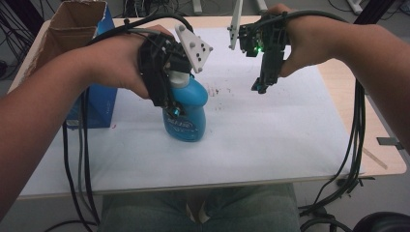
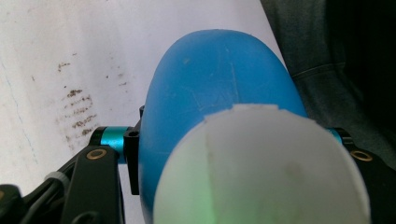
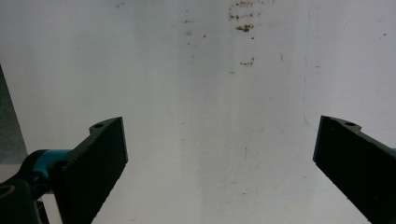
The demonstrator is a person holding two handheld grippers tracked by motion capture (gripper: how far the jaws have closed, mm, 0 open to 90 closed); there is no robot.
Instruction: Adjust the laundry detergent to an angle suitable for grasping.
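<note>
Left gripper point(image 1: 175, 110) is clamping the blue plastic bottle with the white cap point(image 1: 186, 108) from above, jaws pressing on both sides of the body just below the neck. In the left gripper view the bottle point(image 2: 219, 79) is sitting squarely between the jaws, white cap point(image 2: 261, 168) right under the camera (blurred, too close to read detail).

Bottle is standing upright on the white sheet point(image 1: 270, 140) covering the wooden table point(image 1: 382, 159), left of centre, just beside the blue box point(image 1: 99, 104), which is carrying an open brown cardboard carton point(image 1: 67, 29) on top. Whether the bottle base is touching the sheet or hanging just above it, I cannot tell.

Right gripper point(image 1: 261, 87) is hovering over the sheet, well apart from the bottle, pointing down. Its jaws are standing wide apart in the right gripper view point(image 3: 219, 163), nothing between them, just stained white sheet point(image 3: 210, 93) below.

Black cables point(image 1: 358, 125) are trailing off both grippers over the table edges.
</note>
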